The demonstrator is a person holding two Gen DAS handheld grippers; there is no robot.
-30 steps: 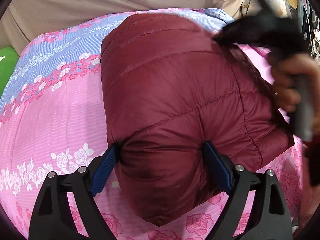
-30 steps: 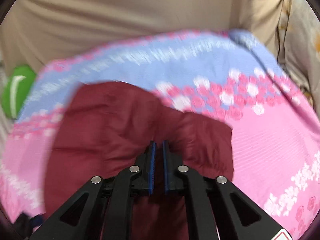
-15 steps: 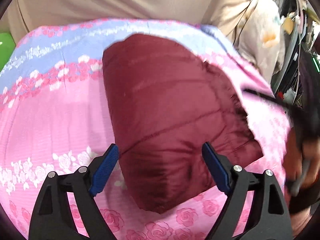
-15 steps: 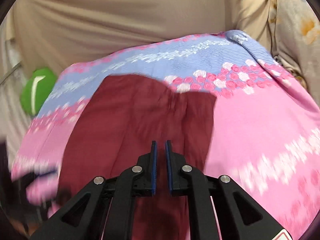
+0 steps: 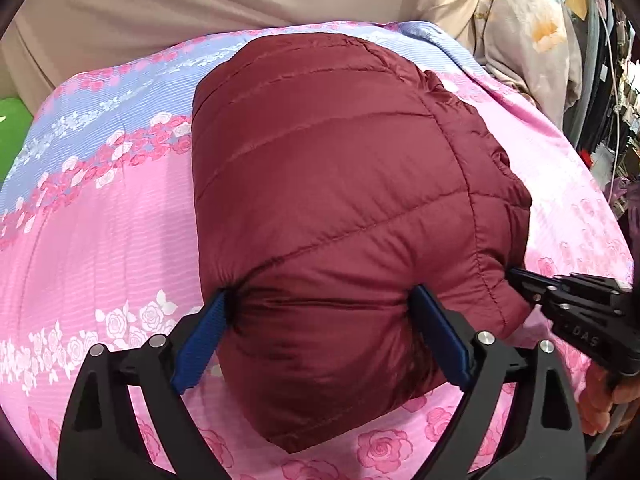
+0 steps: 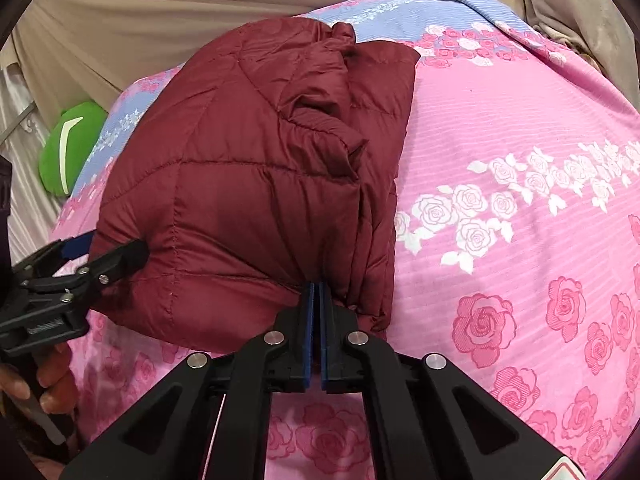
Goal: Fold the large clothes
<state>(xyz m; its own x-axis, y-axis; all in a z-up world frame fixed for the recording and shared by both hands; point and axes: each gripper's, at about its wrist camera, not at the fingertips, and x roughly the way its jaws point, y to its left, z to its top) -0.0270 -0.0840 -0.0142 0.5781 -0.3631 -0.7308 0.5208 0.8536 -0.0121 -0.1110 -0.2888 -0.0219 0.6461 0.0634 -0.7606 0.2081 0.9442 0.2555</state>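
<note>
A bed is covered by a pink sheet (image 5: 100, 240) printed with roses, with a blue band along its far edge. Behind that edge a plain beige curtain (image 6: 140, 20) is hung in soft folds. A green cushion (image 6: 68, 152) is seen at the bed's far left corner. Flowered cloth (image 5: 528, 36) and hanging cables (image 5: 608, 60) are seen beyond the right edge.

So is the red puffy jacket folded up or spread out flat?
Folded up. The jacket sits as a thick, compact bundle on the flowery bedspread, with layers stacked along its edge in the right wrist view and no sleeves spread out.
</note>
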